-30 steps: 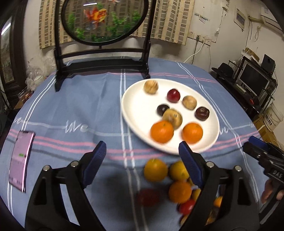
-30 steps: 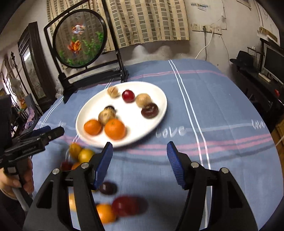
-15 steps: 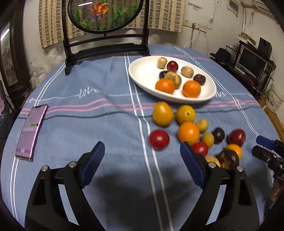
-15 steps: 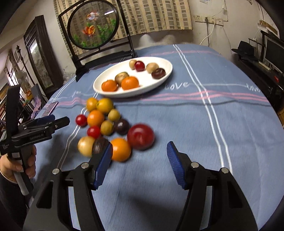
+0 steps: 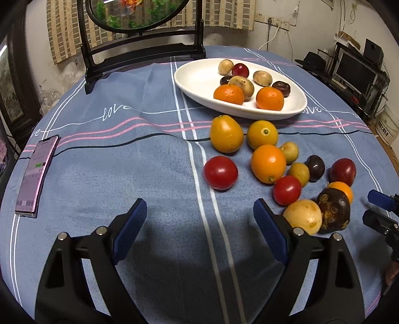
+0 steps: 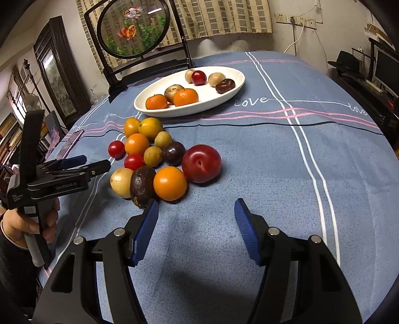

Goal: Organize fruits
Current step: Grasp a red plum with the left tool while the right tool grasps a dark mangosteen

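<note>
oval plate (image 5: 199, 82) lies left-right

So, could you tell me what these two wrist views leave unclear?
- Phone screen text: left wrist view, too small to read.
- Dark fruit on the plate: hidden in the right wrist view behind a tan fruit.
- Round screen: top cut off by the left wrist view's edge.

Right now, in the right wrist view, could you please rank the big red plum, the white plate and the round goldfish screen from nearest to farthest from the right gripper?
1. The big red plum, just ahead of the right gripper on the cloth.
2. The white plate, mid-table beyond the loose fruit.
3. The round goldfish screen, upright at the table's far edge, left.
</note>
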Available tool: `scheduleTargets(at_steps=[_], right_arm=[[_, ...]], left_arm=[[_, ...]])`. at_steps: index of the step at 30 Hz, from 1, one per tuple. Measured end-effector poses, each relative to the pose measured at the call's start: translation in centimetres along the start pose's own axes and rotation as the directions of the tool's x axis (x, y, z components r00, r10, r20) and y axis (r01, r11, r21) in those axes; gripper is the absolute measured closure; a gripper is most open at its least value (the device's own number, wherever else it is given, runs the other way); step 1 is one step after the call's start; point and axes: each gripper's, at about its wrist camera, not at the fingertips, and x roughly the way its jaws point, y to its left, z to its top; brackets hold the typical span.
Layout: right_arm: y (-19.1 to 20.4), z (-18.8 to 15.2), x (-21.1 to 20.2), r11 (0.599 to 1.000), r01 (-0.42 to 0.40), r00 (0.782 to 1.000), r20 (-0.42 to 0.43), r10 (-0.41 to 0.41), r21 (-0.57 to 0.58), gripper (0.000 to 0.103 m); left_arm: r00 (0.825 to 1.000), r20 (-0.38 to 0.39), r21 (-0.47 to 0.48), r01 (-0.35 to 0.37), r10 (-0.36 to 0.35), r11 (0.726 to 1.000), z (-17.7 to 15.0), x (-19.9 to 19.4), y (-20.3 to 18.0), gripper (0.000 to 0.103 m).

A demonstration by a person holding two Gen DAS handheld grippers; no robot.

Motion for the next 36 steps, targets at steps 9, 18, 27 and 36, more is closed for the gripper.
scheduleTargets(at_steps=[9, 18, 27, 36], right_arm=[[-0.1, 0.1, 0.0, 1.000, -0.015, 1.000, 0.000, 0.015, 0.001, 0.039], [-0.2, 0.2, 0.3, 1.000, 0.017, 1.000, -0.013, -0.017, -0.016, 0.039], [2.0, 0.3, 1.4, 0.997, -0.027, 0.998, -0.067, 0.022, -0.077, 0.039], [4.9, 0.5, 3.2, 0.991, -0.054, 0.991, -0.130, 0.038, -0.123, 0.052]], left_arm=[[1.000, -0.027, 0.027, -0.001, 0.001, 1.000, 2.2, 2.3, -1.2, 0.019], [1.000, -0.013, 0.058, 0.021, -0.020, 0.998, 1.8, 2.5, -1.9, 0.071], [0.997, 0.007, -0.023, 0.078, -0.078, 0.997, 0.6, 1.0, -0.3, 0.071], [0.990, 0.001, -0.043, 0.140, -0.140, 0.989, -0.2, 0.6, 0.1, 0.071]])
